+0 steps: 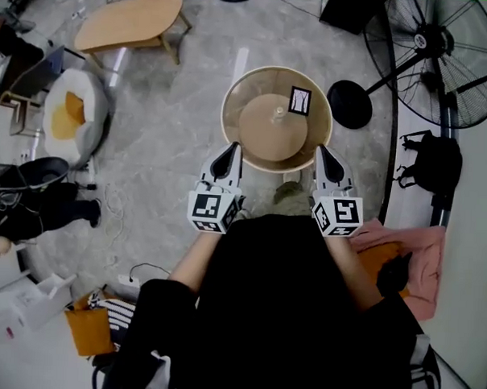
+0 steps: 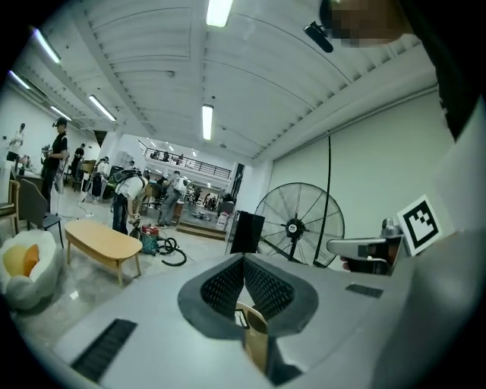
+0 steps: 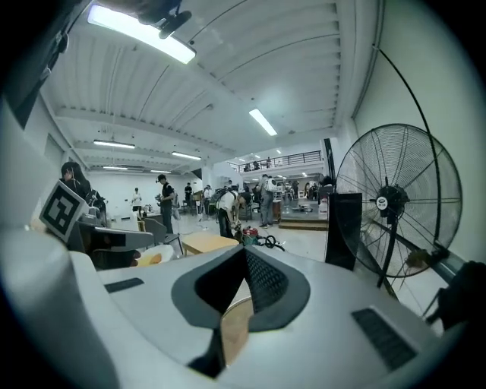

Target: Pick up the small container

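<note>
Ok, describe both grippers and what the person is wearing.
The left gripper and the right gripper look alike. Each has a smooth light-grey shell that tapers to a point, with black ribbed pads lining the jaws. Each has a cube at the rear with black-and-white square markers. The person wears a black top.

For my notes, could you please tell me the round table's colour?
The table is light tan, clearest in the head view.
</note>
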Demonstrator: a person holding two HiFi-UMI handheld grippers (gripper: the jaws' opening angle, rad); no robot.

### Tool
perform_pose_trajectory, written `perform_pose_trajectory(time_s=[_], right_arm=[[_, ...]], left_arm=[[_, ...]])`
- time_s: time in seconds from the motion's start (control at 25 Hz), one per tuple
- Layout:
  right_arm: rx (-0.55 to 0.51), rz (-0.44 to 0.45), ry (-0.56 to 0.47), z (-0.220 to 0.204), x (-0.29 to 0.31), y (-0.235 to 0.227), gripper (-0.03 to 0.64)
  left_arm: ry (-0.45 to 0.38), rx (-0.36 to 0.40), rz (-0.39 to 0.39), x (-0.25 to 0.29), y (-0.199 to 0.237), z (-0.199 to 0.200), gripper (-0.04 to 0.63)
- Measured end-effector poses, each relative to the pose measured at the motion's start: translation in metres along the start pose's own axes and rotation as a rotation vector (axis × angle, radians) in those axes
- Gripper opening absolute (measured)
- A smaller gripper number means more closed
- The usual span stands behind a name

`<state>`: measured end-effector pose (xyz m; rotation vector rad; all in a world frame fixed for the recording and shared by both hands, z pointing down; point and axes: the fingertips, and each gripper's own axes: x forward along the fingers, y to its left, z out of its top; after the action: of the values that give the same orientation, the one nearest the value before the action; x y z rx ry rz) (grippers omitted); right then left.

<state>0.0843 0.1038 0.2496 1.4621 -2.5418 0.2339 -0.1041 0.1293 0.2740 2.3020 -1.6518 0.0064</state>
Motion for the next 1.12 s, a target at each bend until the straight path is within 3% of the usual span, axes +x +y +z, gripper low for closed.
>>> perform_pose_trajectory(time_s=[0.48,0.96,1.12], right_arm=[[-0.025,0.103,0.041,0.02,0.088,-0.13,0.015],[0.027,0.182,0.116,-0.003,0.141,-0.199,0.017],[0.039,0.217,0.147,-0.016,0.16,-0.215,0.017]], left_arm=[[0.013,-0.023,0.132,0.13,-0.016,0.018,0.02],[0.105,-0.027,0.223,0.198,-0.025,0.001,0.02],[0.153,0.01,0.223,0.217,-0.034,-0.007,0.02]])
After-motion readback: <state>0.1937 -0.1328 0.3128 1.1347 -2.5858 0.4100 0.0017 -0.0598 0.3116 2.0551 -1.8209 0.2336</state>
